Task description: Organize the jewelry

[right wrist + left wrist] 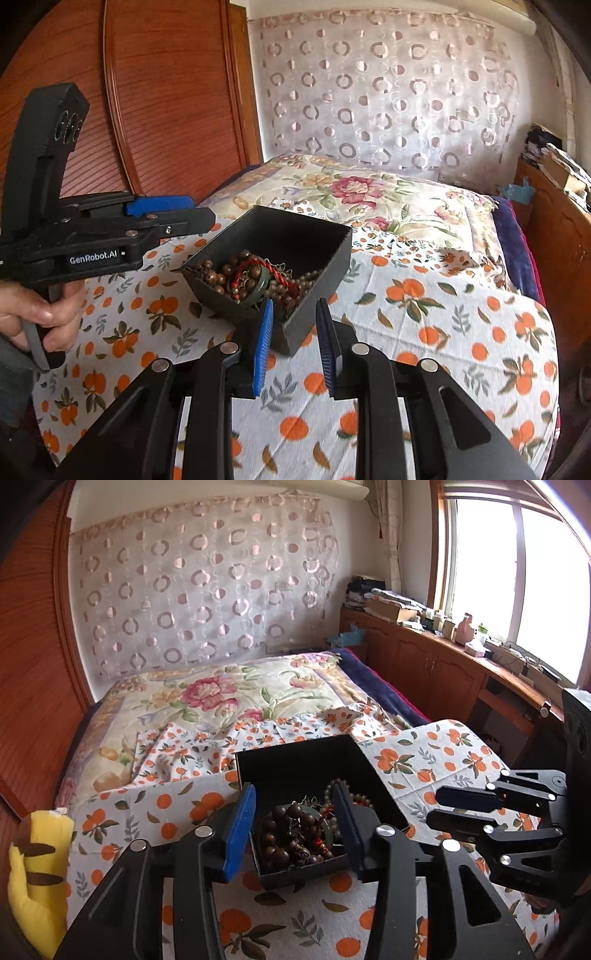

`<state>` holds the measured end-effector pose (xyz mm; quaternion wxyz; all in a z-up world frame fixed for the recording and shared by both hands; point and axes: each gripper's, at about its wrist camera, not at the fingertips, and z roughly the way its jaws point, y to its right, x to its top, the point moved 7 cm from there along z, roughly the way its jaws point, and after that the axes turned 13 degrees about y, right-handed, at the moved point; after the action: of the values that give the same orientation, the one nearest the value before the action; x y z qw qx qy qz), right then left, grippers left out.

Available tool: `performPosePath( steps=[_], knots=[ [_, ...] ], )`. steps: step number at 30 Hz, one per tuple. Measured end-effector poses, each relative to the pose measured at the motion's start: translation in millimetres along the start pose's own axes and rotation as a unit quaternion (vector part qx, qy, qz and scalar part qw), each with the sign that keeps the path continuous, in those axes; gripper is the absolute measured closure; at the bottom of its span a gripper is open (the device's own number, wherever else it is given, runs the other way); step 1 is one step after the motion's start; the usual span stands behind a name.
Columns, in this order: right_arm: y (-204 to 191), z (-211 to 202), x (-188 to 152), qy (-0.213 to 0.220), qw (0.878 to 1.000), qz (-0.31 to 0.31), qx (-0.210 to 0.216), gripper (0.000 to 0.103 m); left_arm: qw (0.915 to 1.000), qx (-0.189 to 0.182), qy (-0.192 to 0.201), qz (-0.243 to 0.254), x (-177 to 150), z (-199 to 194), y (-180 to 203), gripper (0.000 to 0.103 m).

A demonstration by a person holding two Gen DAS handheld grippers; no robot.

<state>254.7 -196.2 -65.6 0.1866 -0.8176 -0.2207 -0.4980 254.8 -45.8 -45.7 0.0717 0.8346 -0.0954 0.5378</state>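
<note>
The left gripper [295,823] stands with its blue pads apart at the bottom centre of the left wrist view, nothing pressed between them. Seen just beyond and between them is the black box [280,764], open, holding a tangle of bead jewelry [295,834]: dark wooden beads, paler bead strands, a red cord and a green ring.

In the right wrist view the right gripper [293,343] has its pads a narrow way apart, empty, the near corner of the box [295,332] just ahead of the gap.

At the left of that view a hand [37,310] grips the left gripper's handle, whose side reads "GenRobot.AI".

The box rests on an orange-print cloth [443,332] over a floral bed cover [207,694]; a yellow plush toy [33,871] lies at lower left.
</note>
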Motion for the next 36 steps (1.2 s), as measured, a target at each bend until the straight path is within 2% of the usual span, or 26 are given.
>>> performPosePath(
  steps=[1, 3, 5, 7, 9, 11, 13, 16, 18, 24, 36],
  knots=[
    [0, -5, -1, 0.003, 1.0, 0.0, -0.003, 0.077, 1.0, 0.002, 0.003, -0.001, 1, -3, 0, 0.053],
    [1, -14, -2, 0.009, 1.0, 0.004, -0.008, 0.077, 0.9999, 0.009, 0.012, -0.003, 2, -13, 0, 0.037],
    [-1, -28, -2, 0.019, 1.0, 0.009, -0.019, 0.074, 0.9997, 0.016, 0.018, -0.002, 1, -22, 0, 0.028],
    [-3, -41, 0, 0.032, 0.999, 0.01, -0.032, 0.048, 0.9993, 0.027, 0.026, 0.001, 0, -35, 1, 0.018],
    [-6, -56, 3, 0.049, 0.998, 0.013, -0.046, 0.035, 0.9987, 0.038, 0.034, 0.0, -2, -50, 1, 0.011],
    [-8, -73, 7, 0.067, 0.996, 0.02, -0.059, 0.026, 0.9981, 0.049, 0.038, -0.003, -3, -62, 0, 0.008],
    [-11, -88, 10, 0.083, 0.994, 0.023, -0.073, 0.013, 0.997, 0.065, 0.042, -0.006, -6, -79, 0, 0.008],
    [-18, -110, 14, 0.11, 0.99, 0.027, -0.087, 0.002, 0.995, 0.085, 0.051, -0.005, -12, -103, -1, 0.008],
    [-20, -120, 14, 0.119, 0.987, 0.032, -0.101, 0.002, 0.9939, 0.096, 0.053, 0.0, -14, -114, 1, 0.008],
    [-27, -135, 11, 0.13, 0.984, 0.041, -0.113, 0.002, 0.9943, 0.091, 0.055, 0.0, -26, -139, 7, 0.008],
    [-33, -137, 5, 0.133, 0.982, 0.033, -0.129, 0.002, 0.9939, 0.091, 0.059, -0.022, -36, -144, 4, 0.008]
  ],
)
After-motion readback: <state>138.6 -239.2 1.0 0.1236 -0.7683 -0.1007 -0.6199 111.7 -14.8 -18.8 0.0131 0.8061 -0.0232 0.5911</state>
